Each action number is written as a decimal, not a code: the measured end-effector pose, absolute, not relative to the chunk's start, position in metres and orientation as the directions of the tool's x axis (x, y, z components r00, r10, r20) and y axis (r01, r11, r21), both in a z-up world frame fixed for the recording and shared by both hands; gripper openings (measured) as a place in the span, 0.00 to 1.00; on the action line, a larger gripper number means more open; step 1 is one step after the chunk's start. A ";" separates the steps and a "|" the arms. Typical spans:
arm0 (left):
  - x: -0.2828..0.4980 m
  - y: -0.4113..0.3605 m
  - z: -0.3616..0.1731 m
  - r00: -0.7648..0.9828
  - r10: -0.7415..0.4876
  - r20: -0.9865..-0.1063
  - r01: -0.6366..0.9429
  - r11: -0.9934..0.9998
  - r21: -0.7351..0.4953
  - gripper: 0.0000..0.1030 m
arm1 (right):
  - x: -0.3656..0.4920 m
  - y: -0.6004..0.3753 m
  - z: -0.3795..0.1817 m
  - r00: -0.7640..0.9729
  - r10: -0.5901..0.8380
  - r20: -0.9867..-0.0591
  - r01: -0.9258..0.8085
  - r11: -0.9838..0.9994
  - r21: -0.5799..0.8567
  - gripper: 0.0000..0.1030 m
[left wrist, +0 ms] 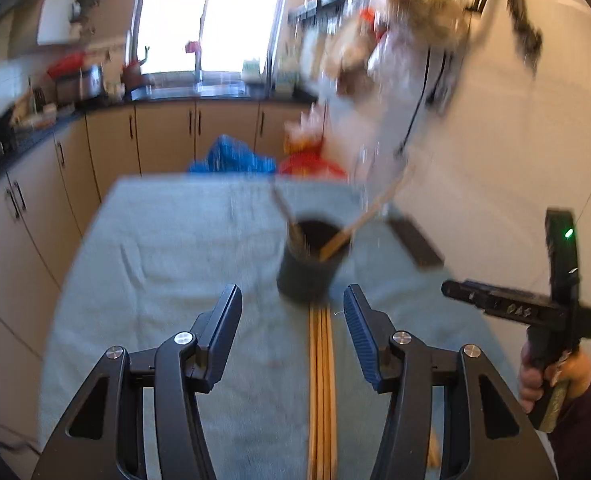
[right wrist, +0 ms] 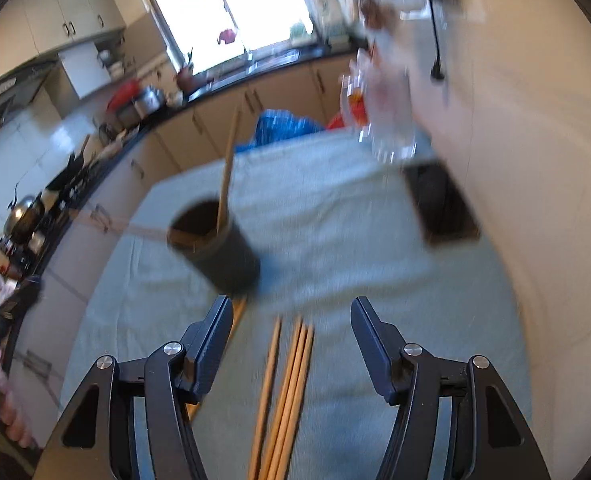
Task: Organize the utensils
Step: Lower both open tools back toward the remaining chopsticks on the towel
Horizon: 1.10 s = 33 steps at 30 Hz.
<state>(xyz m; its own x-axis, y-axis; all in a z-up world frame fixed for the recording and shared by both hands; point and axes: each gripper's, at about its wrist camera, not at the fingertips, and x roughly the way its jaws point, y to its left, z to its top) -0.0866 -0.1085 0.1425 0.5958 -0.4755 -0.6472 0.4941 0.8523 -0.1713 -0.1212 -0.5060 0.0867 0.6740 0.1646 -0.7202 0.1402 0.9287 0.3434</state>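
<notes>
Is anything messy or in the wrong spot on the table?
Yes. Several chopsticks lie loose on the green cloth in front of the dark cup, while two others already stand inside it.

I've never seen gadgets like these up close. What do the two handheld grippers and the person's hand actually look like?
Each gripper, left gripper and right gripper, has black angular linkage arms with silver round pivot bolts and two dark blue ribbed fingers. Seen from the left wrist view, the right one carries a black cross-shaped frame with a green light, gripped by a bare hand above a dark sleeve.
</notes>
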 end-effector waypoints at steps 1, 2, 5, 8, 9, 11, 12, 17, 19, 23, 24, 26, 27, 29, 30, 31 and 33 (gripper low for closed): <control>-0.086 -0.114 0.128 0.572 -0.470 -0.672 0.499 0.850 -0.170 0.50 | -0.122 -0.504 0.079 0.662 0.188 -0.725 0.132 0.924 0.359 0.60; -0.085 -0.118 0.120 0.556 -0.465 -0.689 0.505 0.847 -0.165 0.50 | -0.123 -0.501 0.068 0.646 0.227 -0.729 0.117 0.914 0.388 0.52; -0.082 -0.137 0.081 0.483 -0.441 -0.757 0.541 0.830 -0.138 0.35 | -0.121 -0.496 0.042 0.599 0.323 -0.733 0.086 0.883 0.460 0.39; -0.074 -0.153 0.053 0.393 -0.442 -0.806 0.565 0.808 -0.168 0.25 | -0.116 -0.484 0.018 0.551 0.376 -0.745 0.066 0.870 0.488 0.35; -0.068 -0.159 0.043 0.363 -0.442 -0.820 0.563 0.806 -0.185 0.24 | -0.114 -0.480 0.012 0.534 0.384 -0.754 0.065 0.870 0.489 0.35; -0.060 -0.166 0.031 0.343 -0.430 -0.835 0.551 0.812 -0.192 0.22 | -0.109 -0.471 0.001 0.506 0.387 -0.771 0.063 0.875 0.480 0.35; -0.058 -0.169 0.028 0.337 -0.426 -0.840 0.549 0.813 -0.192 0.21 | -0.107 -0.469 -0.006 0.493 0.370 -0.788 0.076 0.883 0.462 0.35; -0.049 -0.177 0.017 0.315 -0.425 -0.849 0.547 0.812 -0.203 0.13 | -0.112 -0.475 -0.005 0.501 0.271 -0.822 0.117 0.920 0.374 0.34; -0.047 -0.172 0.016 0.322 -0.418 -0.849 0.528 0.824 -0.205 0.11 | -0.116 -0.478 -0.005 0.482 0.189 -0.855 0.135 0.949 0.286 0.34; -0.044 -0.162 0.016 0.317 -0.434 -0.843 0.516 0.825 -0.230 0.11 | -0.118 -0.488 -0.007 0.474 0.165 -0.865 0.161 0.949 0.270 0.35; -0.046 -0.163 0.018 0.330 -0.420 -0.845 0.521 0.828 -0.208 0.11 | -0.120 -0.488 -0.004 0.486 0.160 -0.859 0.169 0.947 0.272 0.35; -0.047 -0.166 0.019 0.339 -0.407 -0.848 0.532 0.827 -0.184 0.11 | -0.122 -0.486 0.004 0.517 0.193 -0.834 0.143 0.941 0.306 0.35; -0.049 -0.168 0.019 0.337 -0.408 -0.848 0.545 0.819 -0.178 0.11 | -0.121 -0.484 0.006 0.523 0.213 -0.825 0.127 0.938 0.323 0.35; -0.048 -0.173 0.020 0.336 -0.414 -0.846 0.554 0.813 -0.178 0.11 | -0.116 -0.474 0.008 0.526 0.261 -0.809 0.087 0.930 0.357 0.35; -0.048 -0.175 0.020 0.335 -0.417 -0.845 0.557 0.811 -0.179 0.11 | -0.112 -0.469 0.006 0.517 0.278 -0.810 0.073 0.928 0.365 0.35; -0.046 -0.178 0.020 0.331 -0.420 -0.845 0.559 0.809 -0.182 0.11 | -0.109 -0.467 0.003 0.509 0.279 -0.814 0.071 0.929 0.363 0.35; -0.042 -0.182 0.019 0.324 -0.424 -0.846 0.562 0.805 -0.188 0.11 | -0.104 -0.463 -0.003 0.502 0.266 -0.823 0.080 0.933 0.350 0.35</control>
